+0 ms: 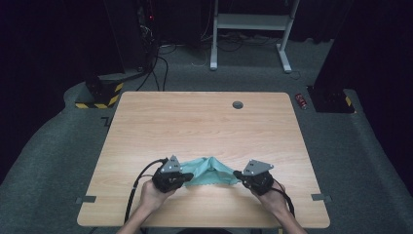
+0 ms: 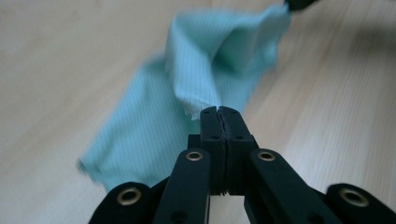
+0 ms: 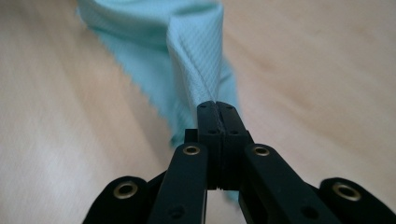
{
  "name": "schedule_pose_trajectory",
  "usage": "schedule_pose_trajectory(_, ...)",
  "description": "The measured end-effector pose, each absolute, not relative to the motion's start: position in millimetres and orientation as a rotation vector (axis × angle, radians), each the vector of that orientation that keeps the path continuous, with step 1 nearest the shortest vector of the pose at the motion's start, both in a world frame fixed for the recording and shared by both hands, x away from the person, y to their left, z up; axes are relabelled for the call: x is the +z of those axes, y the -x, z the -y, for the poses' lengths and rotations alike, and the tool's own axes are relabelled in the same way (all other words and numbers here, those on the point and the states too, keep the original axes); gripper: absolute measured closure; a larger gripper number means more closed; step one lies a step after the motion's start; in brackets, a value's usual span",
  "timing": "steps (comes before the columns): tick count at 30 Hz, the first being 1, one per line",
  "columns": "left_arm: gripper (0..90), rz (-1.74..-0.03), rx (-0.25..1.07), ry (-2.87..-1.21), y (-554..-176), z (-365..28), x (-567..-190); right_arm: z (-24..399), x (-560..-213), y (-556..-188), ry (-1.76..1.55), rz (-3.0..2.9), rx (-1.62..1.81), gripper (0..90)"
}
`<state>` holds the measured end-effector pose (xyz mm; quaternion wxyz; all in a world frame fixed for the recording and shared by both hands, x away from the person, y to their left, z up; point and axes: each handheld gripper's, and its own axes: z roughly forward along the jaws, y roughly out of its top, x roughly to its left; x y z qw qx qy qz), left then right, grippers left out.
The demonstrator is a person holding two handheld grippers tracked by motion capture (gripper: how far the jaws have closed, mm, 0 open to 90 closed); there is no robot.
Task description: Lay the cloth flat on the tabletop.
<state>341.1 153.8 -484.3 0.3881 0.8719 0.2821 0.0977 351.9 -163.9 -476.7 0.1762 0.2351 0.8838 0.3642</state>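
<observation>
A light teal cloth (image 1: 209, 171) hangs bunched between my two grippers near the table's front edge. My left gripper (image 1: 187, 176) pinches its left end, and the jaws are pressed together on the fabric. In the left gripper view the cloth (image 2: 205, 60) runs away from my left gripper (image 2: 219, 112) toward the other gripper at the top right. My right gripper (image 1: 237, 174) is shut on the cloth's right end. The right gripper view has the cloth (image 3: 191, 51) rising in a folded ridge out of my right gripper (image 3: 217, 106).
The wooden table (image 1: 195, 126) has a round cable grommet (image 1: 237, 105) near its far edge. Grey tape tabs (image 1: 85, 199) mark the front corners. A white desk frame (image 1: 251, 29) and black stands are on the carpet beyond. A red can (image 1: 301, 101) lies on the floor.
</observation>
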Motion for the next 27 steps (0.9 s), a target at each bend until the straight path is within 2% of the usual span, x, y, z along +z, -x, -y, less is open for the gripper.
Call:
schedule_pose_trajectory(4, 88.3, -0.758, 0.180, -2.279, -339, -154, -498, 166, -497, -345, -0.652, -2.600, 0.988, 89.1)
schedule_pose_trajectory(6, 85.4, -0.746, 0.150, -2.281, -339, -154, -499, 166, -501, -344, -0.652, -2.642, 0.994, 83.6)
schedule_pose_trajectory(8, 70.9, -0.754, 0.183, -2.244, -338, -155, -495, 166, -501, -344, -0.642, -2.643, 1.008, 74.0)
schedule_pose_trajectory(11, 61.0, -0.804, 0.229, -2.153, -342, -162, -486, 171, -492, -347, -0.682, -2.600, 1.108, 73.1)
schedule_pose_trajectory(15, 60.4, -0.909, 0.250, -2.120, -356, -161, -484, 171, -481, -359, -0.783, -2.526, 1.155, 74.8)
schedule_pose_trajectory(20, 60.8, -0.942, 0.281, -2.182, -368, -147, -494, 156, -489, -378, -0.852, -2.545, 1.084, 74.6)
schedule_pose_trajectory(25, 53.1, -0.937, 0.280, -2.215, -370, -136, -502, 145, -503, -392, -0.905, -2.591, 1.032, 72.2)
schedule_pose_trajectory(27, 51.0, -0.919, 0.294, -2.232, -368, -133, -504, 143, -506, -393, -0.901, -2.608, 1.020, 75.3)
